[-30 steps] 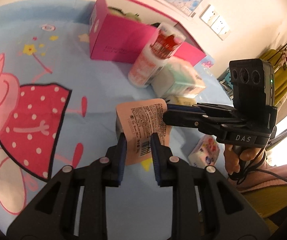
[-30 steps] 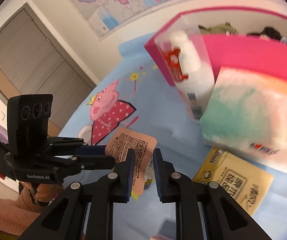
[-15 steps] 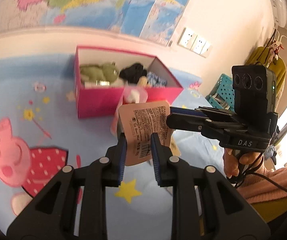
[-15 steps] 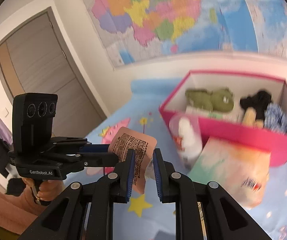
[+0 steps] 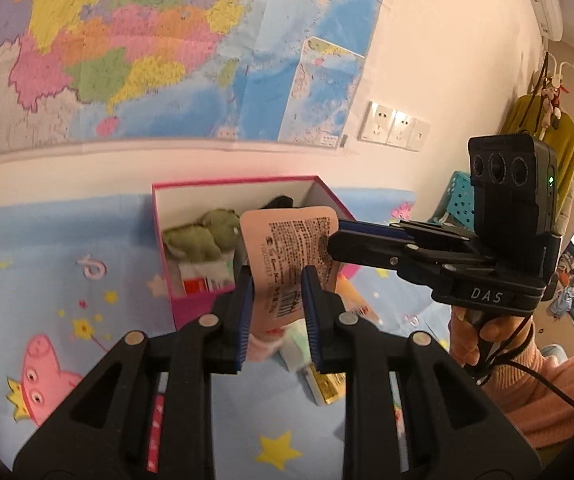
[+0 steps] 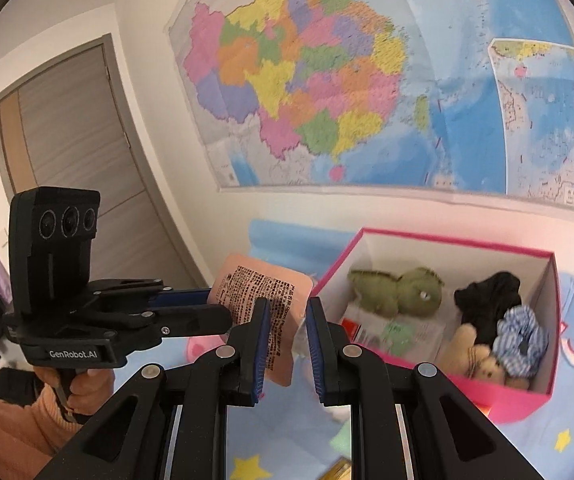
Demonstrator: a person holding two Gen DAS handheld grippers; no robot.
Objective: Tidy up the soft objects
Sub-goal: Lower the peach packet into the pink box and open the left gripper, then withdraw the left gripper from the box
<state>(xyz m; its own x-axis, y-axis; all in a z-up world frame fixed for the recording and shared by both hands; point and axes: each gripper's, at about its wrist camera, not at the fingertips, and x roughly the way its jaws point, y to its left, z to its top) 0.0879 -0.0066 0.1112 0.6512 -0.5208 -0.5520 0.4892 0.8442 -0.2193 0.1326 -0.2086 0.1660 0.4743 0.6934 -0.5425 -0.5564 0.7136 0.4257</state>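
Observation:
A salmon-pink flat packet (image 5: pixel 287 240) with black print and a barcode hangs in the air in front of the pink box (image 5: pixel 159 240). My left gripper (image 5: pixel 277 284) is shut on its lower edge. My right gripper (image 5: pixel 335 236) comes in from the right and is shut on its side edge. In the right wrist view the packet (image 6: pixel 263 292) sits between the right gripper's (image 6: pixel 287 320) pads, with the left gripper (image 6: pixel 223 312) on its far side. The box (image 6: pixel 551 320) holds a green plush toy (image 6: pixel 403 288), a black cloth item (image 6: pixel 487 296), a blue striped scrunchie (image 6: pixel 523 332) and a small tan bear (image 6: pixel 475 356).
A blue cartoon bedsheet (image 5: pixel 67 280) lies under everything. Below the packet lie a pink bottle (image 5: pixel 263 344), a pale green tissue pack (image 5: pixel 295 340) and a yellow packet (image 5: pixel 327 388). A wall map (image 6: pixel 367 80) hangs behind the box. A teal basket (image 5: pixel 459 200) stands far right, a door (image 6: pixel 67 140) left.
Both grippers have risen together with the packet held between them. The views have tipped up, so the box's inside and the wall map now show.

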